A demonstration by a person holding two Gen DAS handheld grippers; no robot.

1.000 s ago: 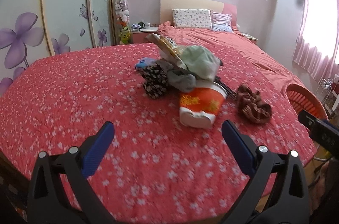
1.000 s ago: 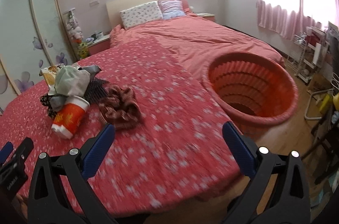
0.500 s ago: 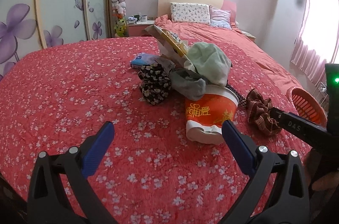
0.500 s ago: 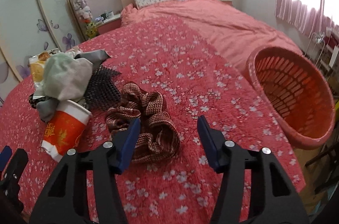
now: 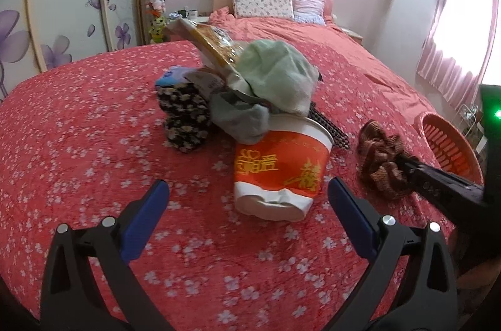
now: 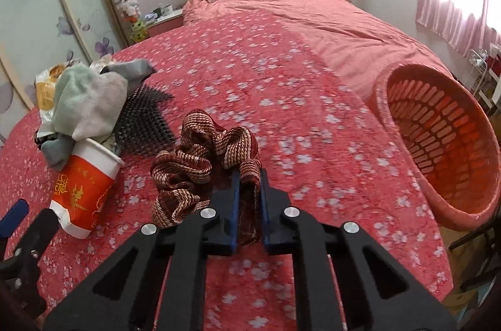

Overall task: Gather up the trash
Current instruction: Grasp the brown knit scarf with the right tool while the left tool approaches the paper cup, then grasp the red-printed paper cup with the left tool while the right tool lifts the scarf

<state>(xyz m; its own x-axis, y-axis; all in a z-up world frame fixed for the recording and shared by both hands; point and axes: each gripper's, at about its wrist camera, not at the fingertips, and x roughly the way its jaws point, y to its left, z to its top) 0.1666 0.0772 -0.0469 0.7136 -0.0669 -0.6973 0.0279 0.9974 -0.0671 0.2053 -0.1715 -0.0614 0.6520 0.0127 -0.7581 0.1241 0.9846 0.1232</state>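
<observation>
On bed, right gripper (image 6: 249, 190) jaws closing on soft, light scrunchie (image 6: 203, 162), pinching its 5 o'clock fold; left gripper (image 5: 247, 205) jaws spread.

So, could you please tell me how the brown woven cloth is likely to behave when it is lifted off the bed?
The brown woven cloth lies crumpled in loose folds, so it will probably hang limp. The right tool is closing on only one fold, so the rest may dangle and swing. It looks light and unlikely to slip.

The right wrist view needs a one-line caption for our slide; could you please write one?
Right gripper jaws closing on a brown woven cloth on the floral bedspread, orange basket alongside.
</observation>
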